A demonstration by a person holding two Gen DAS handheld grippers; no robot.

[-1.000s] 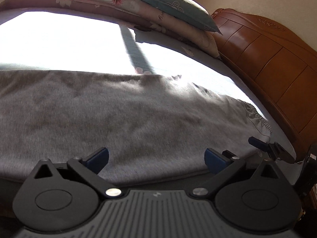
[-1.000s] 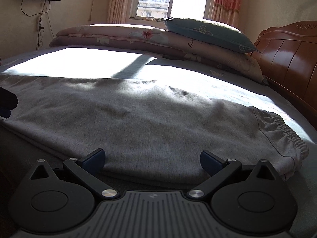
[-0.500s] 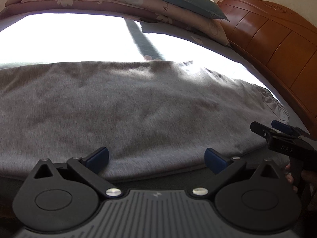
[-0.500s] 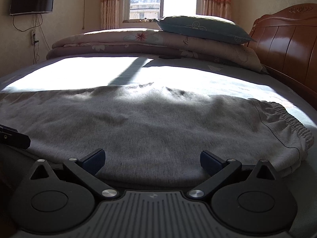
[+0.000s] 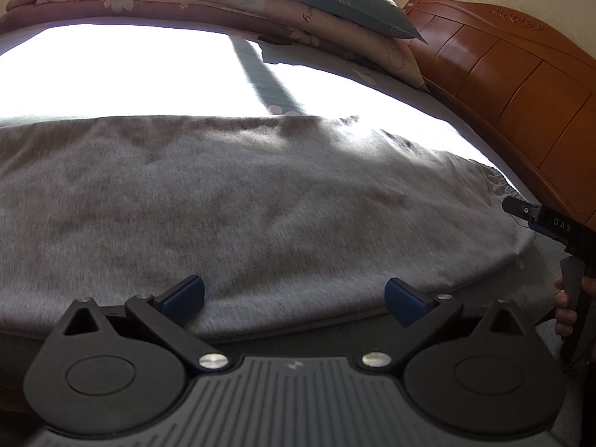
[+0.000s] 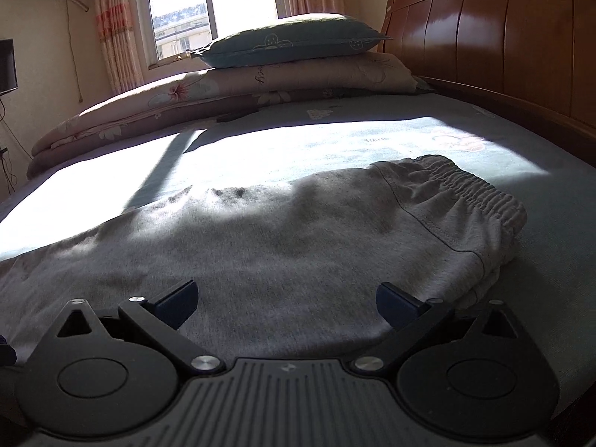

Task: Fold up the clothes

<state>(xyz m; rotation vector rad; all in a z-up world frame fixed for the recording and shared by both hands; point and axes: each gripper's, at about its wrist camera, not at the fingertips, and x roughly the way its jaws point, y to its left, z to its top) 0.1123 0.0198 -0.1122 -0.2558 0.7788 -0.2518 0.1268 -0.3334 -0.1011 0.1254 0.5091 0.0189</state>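
While both grippers hover low at the near edge of the bed, the grey fleece sweatpants (image 6: 283,246) lie spread flat across the pale blue-green patterned bedsheet (image 6: 335,141), their gathered elastic waistband (image 6: 480,190) toward the carved reddish-brown wooden headboard (image 6: 503,44). The left gripper (image 5: 294,300) has its jaws spread wide, blue-padded tips resting just above the near hem with nothing between them. The right gripper (image 6: 285,300) likewise has its jaws wide apart and empty, poised over the cloth near the waistband end (the fabric there looks doubled, a second layer showing beneath the edge). In the left wrist view the right gripper's black body, marked "DAS", reaches in from the right edge beside the pants' corner, with a person's hand (image 5: 570,309) on its grip. Nothing lies on the pants. Farther back, well apart from them, a folded pink floral quilt (image 6: 231,93) runs along the far side of the bed, and a teal embroidered pillow (image 6: 290,43) sits on top of it. Behind stand a bright window (image 6: 212,3) with pink-patterned curtains (image 6: 115,26); strong sunlight washes out the sheet beyond the pants, crossed by a dark bar of shadow.
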